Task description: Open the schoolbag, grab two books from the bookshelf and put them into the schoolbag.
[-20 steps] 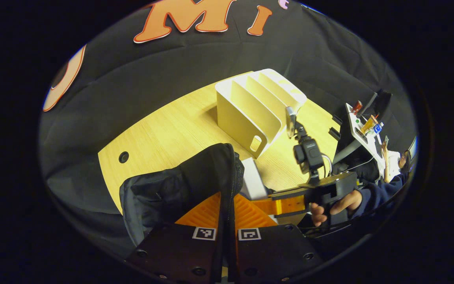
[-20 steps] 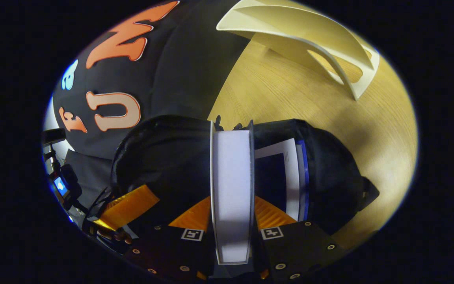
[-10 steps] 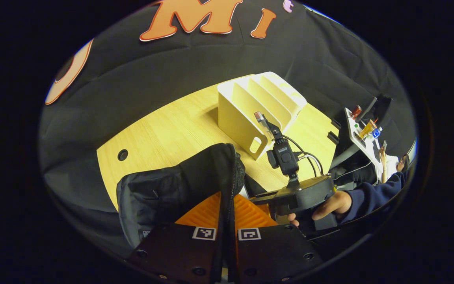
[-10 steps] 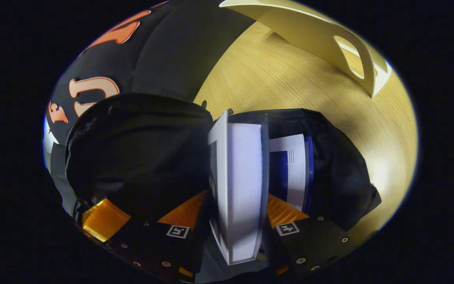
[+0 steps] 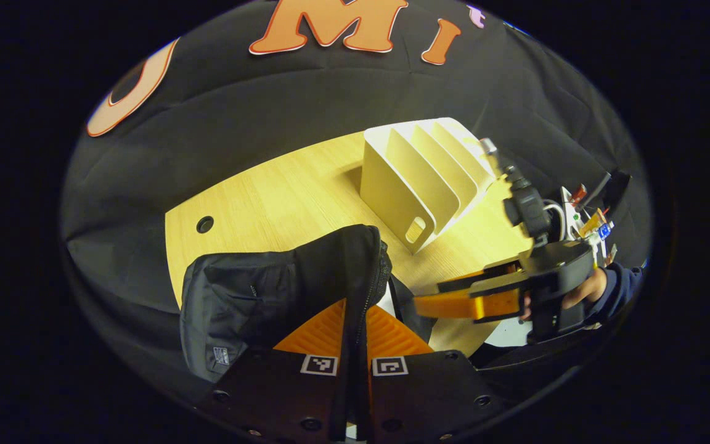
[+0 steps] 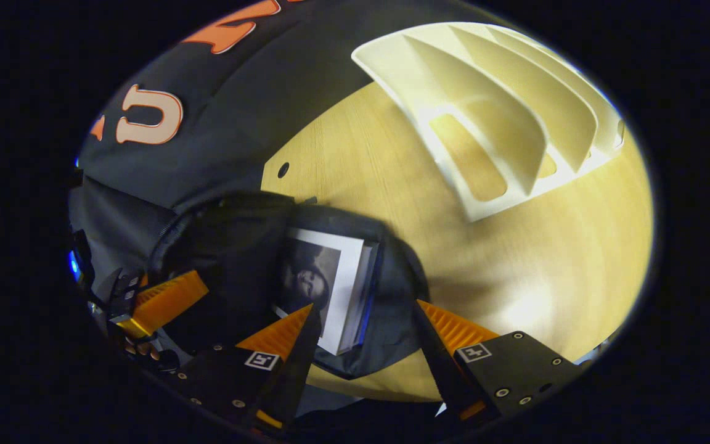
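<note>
The black schoolbag [image 5: 250, 296] stands open on the wooden table [image 5: 281, 191]. My left gripper [image 5: 355, 311] is shut on the bag's zipped flap edge and holds it up. In the right gripper view, two books [image 6: 330, 287] sit upright inside the schoolbag [image 6: 232, 246]: a white one with a dark picture and a blue-edged one behind it. My right gripper [image 6: 364, 317] hangs open just above the bag's mouth with nothing between its fingers. The left gripper view has it at right [image 5: 453, 303], held by a hand [image 5: 583, 290]. The white bookshelf [image 6: 503, 123] holds no books.
The slotted bookshelf [image 5: 420, 179] stands at the far side of the table. A round cable hole [image 5: 204, 224] lies near the table's left edge. A stand with small coloured items [image 5: 586, 209] is beyond the table's right end. My left gripper's orange finger [image 6: 167, 299] shows beside the bag.
My right gripper has let go of the white book, which now rests in the bag, and has opened and drawn back. The left gripper keeps its hold on the flap.
</note>
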`<state>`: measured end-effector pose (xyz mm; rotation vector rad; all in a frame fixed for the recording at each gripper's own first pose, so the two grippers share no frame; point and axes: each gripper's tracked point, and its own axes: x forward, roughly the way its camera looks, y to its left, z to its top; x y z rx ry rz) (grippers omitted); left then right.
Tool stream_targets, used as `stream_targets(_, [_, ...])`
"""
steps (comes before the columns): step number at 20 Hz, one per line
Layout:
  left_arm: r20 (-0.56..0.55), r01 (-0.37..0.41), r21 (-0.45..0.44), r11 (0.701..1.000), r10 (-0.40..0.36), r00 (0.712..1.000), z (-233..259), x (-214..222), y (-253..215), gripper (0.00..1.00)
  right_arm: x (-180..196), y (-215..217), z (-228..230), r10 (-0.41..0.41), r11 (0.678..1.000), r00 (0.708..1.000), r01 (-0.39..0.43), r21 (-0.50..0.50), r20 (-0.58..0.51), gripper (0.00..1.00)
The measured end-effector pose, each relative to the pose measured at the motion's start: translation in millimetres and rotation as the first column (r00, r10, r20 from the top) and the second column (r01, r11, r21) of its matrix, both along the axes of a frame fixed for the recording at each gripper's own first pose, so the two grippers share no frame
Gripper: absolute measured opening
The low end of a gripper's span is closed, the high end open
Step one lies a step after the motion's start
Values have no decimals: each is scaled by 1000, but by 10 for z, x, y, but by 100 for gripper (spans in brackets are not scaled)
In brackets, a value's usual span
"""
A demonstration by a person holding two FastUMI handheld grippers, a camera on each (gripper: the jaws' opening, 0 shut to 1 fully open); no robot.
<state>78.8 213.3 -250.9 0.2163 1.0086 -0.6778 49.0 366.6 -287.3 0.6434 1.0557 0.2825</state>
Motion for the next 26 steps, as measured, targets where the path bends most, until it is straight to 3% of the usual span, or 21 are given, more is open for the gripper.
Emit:
stream_targets(5, [19, -69, 53, 996, 69, 997, -72, -93, -142, 7, 76, -799, 384, -32, 995, 991, 44, -93, 129, 90])
stream_targets(7, [11, -78, 41, 996, 78, 997, -86, -187, -267, 16, 108, -1089, 494, -32, 986, 982, 62, -152, 188, 91])
stream_targets(9, [12, -93, 39, 995, 92, 996, -81, -255, -383, 27, 140, -1315, 619, -24, 976, 969, 75, -202, 245, 91])
stream_targets(11, [48, -136, 51, 989, 133, 990, -77, -250, -449, 43, 170, -1538, 779, -13, 967, 954, 88, -239, 299, 92])
stream_targets(13, [81, -171, 31, 985, 168, 982, -4, -303, -580, 65, 240, -1715, 900, -9, 959, 933, 109, -261, 359, 94])
stream_targets(14, [90, -183, 19, 983, 180, 979, 27, -358, -659, 81, 254, -1796, 942, -11, 956, 925, 122, -269, 380, 96])
stream_targets(16, [136, -209, 2, 978, 207, 969, 147, -357, -815, 93, 309, -1962, 1135, -29, 950, 895, 163, -267, 445, 96])
stream_targets(17, [172, -228, -10, 974, 226, 959, 241, -333, -899, 93, 348, -2047, 1243, -30, 945, 874, 183, -271, 484, 96])
stream_targets(19, [264, -275, -50, 960, 278, 924, 477, -264, -1092, 95, 417, -2225, 1478, -22, 930, 827, 223, -292, 561, 96])
stream_targets(23, [466, -374, -220, 901, 434, 771, 1115, -93, -1384, 95, 286, -2552, 2025, 40, 894, 721, 283, -346, 692, 96])
stream_targets(26, [570, -389, -333, 859, 512, 643, 1607, 0, -1548, 95, 201, -2696, 2529, 77, 866, 581, 363, -344, 810, 95])
